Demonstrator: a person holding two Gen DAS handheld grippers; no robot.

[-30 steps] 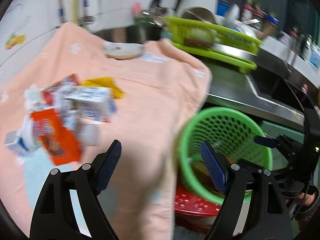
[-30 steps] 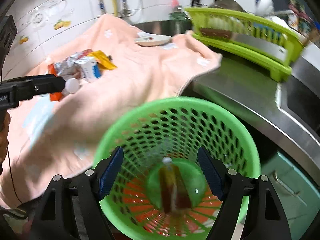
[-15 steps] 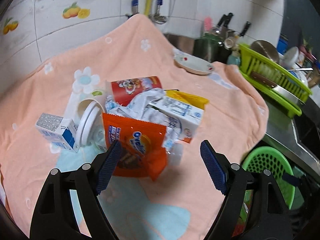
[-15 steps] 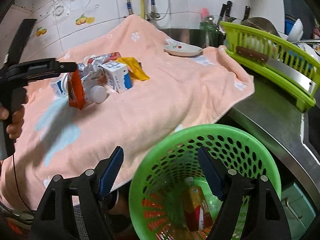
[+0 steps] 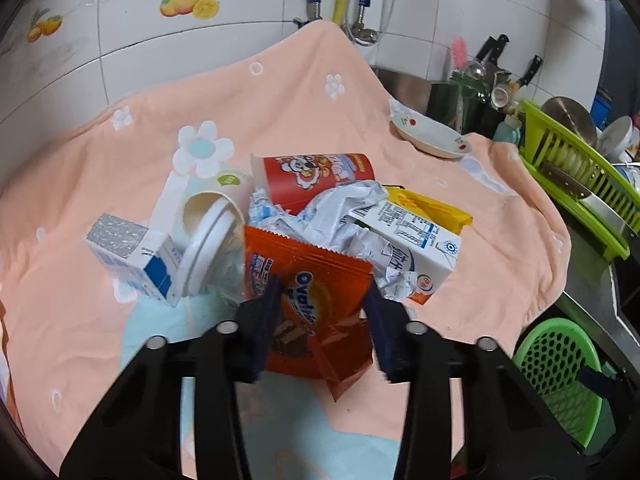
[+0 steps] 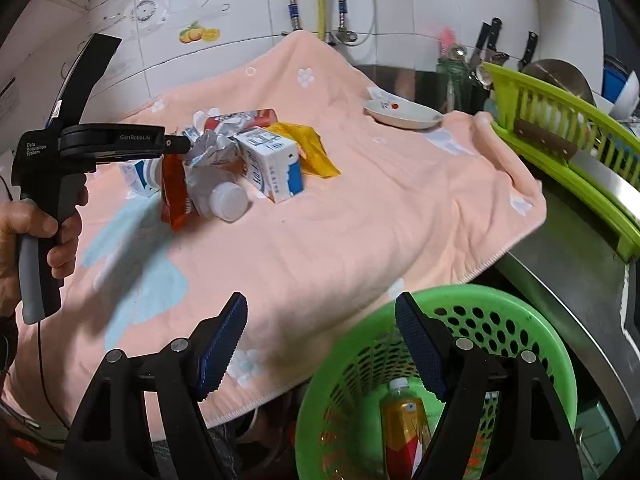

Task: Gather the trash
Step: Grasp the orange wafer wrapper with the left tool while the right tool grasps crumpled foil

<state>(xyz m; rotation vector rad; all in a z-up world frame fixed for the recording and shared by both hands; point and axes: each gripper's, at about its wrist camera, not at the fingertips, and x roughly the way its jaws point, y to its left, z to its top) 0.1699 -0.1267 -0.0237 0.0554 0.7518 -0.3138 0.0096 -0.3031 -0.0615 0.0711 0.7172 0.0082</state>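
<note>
An orange Ovaltine sachet (image 5: 308, 316) stood pinched between the pads of the left gripper (image 5: 322, 320) at the near edge of a heap of rubbish on a peach flowered towel (image 5: 360, 128), the jaws having just closed in on it from wide apart, so that the foil buckled under them. It appeared the natural first pick, being the piece nearest the person's reach. Behind it lay crumpled silver wrapping (image 5: 332, 216), a red cartoon-printed cup (image 5: 316, 178) on its side, a white carton (image 5: 412, 248) bearing a printed nutrition table and Chinese characters, a yellow packet (image 5: 432, 206), a smaller blue-and-white carton (image 5: 132, 256) and a white tub (image 5: 212, 236) with its lid ajar. The right gripper (image 6: 320, 344) hung empty, jaws wide apart, over the rim of a green perforated basket (image 6: 532, 332) below the counter edge, apparently waiting its turn; a bottle (image 6: 404, 428) with an orange label already lay inside. The handle in the person's left hand (image 6: 24, 236) read "GenRobot.AI" and "Data Acquisition System". A small dish (image 6: 400, 114) sat at the towel's far corner.
</note>
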